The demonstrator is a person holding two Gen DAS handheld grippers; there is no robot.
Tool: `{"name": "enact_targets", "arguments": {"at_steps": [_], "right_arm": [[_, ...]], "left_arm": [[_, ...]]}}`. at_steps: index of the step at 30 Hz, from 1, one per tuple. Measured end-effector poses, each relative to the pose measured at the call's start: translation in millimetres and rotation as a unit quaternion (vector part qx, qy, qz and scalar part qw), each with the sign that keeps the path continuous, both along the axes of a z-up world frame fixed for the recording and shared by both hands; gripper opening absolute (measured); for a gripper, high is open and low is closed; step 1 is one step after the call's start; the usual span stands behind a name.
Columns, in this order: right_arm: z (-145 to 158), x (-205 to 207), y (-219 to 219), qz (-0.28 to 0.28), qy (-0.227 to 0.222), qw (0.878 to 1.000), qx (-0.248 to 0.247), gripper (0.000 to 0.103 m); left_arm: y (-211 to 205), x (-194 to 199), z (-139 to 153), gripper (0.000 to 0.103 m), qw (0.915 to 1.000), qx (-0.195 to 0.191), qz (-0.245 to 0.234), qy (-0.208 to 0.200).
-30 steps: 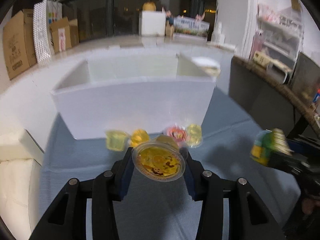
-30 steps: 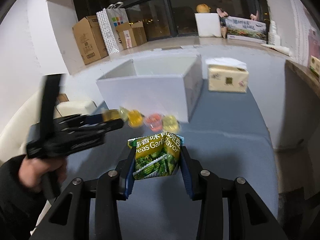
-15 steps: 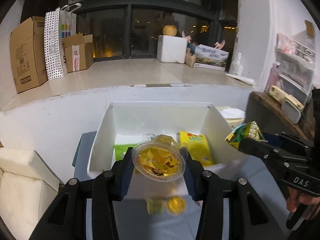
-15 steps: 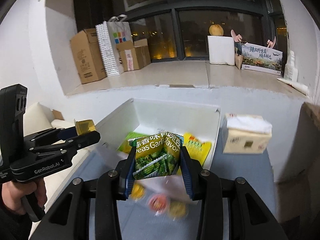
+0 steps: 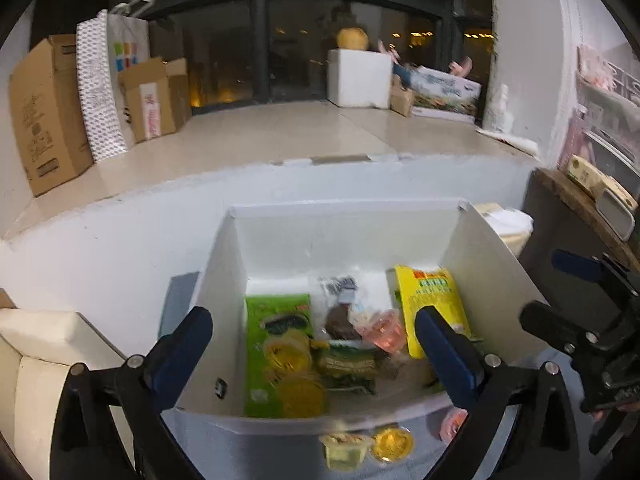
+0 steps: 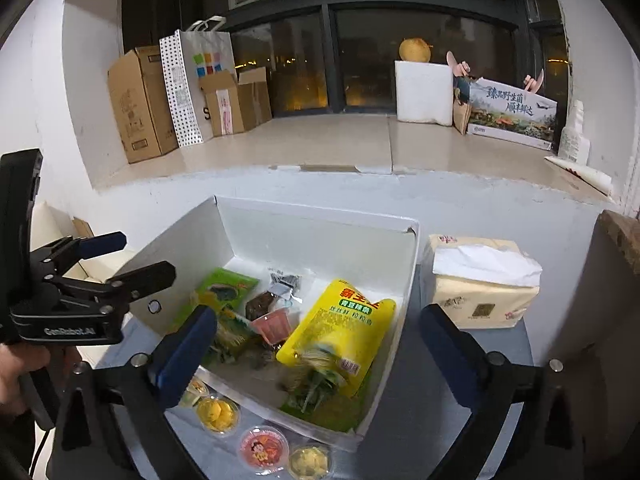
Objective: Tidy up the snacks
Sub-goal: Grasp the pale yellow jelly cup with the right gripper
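1. Four jelly cups [image 6: 262,449] are still sitting on the surface [image 6: 452,420], just in front of the box [image 6: 404,284], waiting to be put away.
2. The left gripper [image 5: 312,344] and right gripper [image 6: 316,344] are opening wide above the box, holding nothing.
3. Inside the box, a yellow bag [image 6: 340,336], a green pack [image 5: 276,320] and other snacks are lying in a pile.

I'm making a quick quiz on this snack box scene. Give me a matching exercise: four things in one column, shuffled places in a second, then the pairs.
Things:
1. yellow pouch
2. tissue pack
3. red-lidded jelly cup
4. pomelo

Places:
A. on the table before the white box's near wall
B. inside the white box
C. on the foam box by the window
D. right of the white box

Pairs: 1-B, 2-D, 3-A, 4-C
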State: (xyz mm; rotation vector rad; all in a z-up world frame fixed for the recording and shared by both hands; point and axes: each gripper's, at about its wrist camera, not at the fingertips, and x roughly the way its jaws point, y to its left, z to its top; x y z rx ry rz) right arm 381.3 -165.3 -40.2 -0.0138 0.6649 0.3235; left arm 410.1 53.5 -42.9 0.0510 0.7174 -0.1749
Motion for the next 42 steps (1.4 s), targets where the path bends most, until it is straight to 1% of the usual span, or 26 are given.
{"name": "enact_targets", "arguments": {"at_steps": [2,8,11,13,15,18,20,22,24,26,31,32,34,35,36,37,39,40,41,42], "right_arm": [[-1,-1,-2,-0.002,0.000,1.000,0.005,0.103],[3,-12,-4,-0.004,-0.006,1.000,0.007,0.103],[6,-32,-7,-0.001,-0.019,1.000,0.014,0.103],[3,-54,-8,0.004,-0.024,1.000,0.017,0.103],[-7,-77,-7,0.012,-0.023,1.000,0.014,0.103],[-27,-100,0,0.026,-0.006,1.000,0.013,0.103],[-43,-111,10,0.040,0.006,0.999,-0.002,0.103],[-57,-115,17,0.050,0.017,0.999,-0.012,0.103],[-68,-116,20,0.052,0.025,0.998,-0.021,0.103],[-79,-111,21,0.052,0.044,0.997,-0.027,0.103],[-95,-95,15,0.026,0.058,0.996,-0.058,0.103],[-99,-90,12,0.019,0.063,0.996,-0.060,0.101],[-104,-80,9,0.005,0.075,0.995,-0.064,0.087],[-108,-74,8,-0.002,0.085,0.994,-0.065,0.077],[-111,-69,7,-0.006,0.096,0.993,-0.062,0.074],[-113,-65,6,-0.010,0.104,0.993,-0.057,0.074],[-117,-61,6,-0.009,0.105,0.993,-0.057,0.073],[-120,-58,6,-0.009,0.109,0.992,-0.059,0.070],[-123,-55,6,-0.007,0.116,0.992,-0.059,0.060],[-123,-53,6,-0.008,0.111,0.992,-0.057,0.055]], "left_arm": [[-2,-2,-1,0.103,1.0000,0.005,0.000,0.002],[-2,-9,1,0.103,1.0000,-0.003,0.004,0.006],[3,-23,7,0.103,0.9998,-0.016,0.009,0.000],[6,-37,8,0.103,0.9996,-0.027,0.010,-0.004],[7,-54,7,0.103,0.9995,-0.028,0.010,-0.010],[7,-87,1,0.103,0.9994,-0.030,0.003,-0.016],[6,-106,-4,0.103,0.9995,-0.027,0.001,-0.017],[5,-132,-12,0.103,0.9995,-0.022,-0.002,-0.021],[6,-152,-17,0.103,0.9993,-0.030,-0.002,-0.020],[9,-174,-24,0.103,0.9991,-0.038,-0.001,-0.018],[14,-208,-38,0.103,0.9978,-0.066,0.004,-0.004],[15,-210,-40,0.103,0.9975,-0.070,0.005,0.001],[15,-214,-45,0.103,0.9974,-0.071,0.007,0.005],[14,-215,-47,0.103,0.9974,-0.071,0.007,0.007],[13,-215,-48,0.103,0.9974,-0.071,0.006,0.009],[12,-215,-49,0.103,0.9974,-0.072,0.006,0.010],[10,-217,-51,0.103,0.9975,-0.070,0.004,0.011],[11,-217,-52,0.103,0.9977,-0.067,0.004,0.011],[10,-216,-52,0.103,0.9978,-0.066,0.003,0.012],[10,-215,-54,0.103,0.9978,-0.065,0.003,0.013]]}}
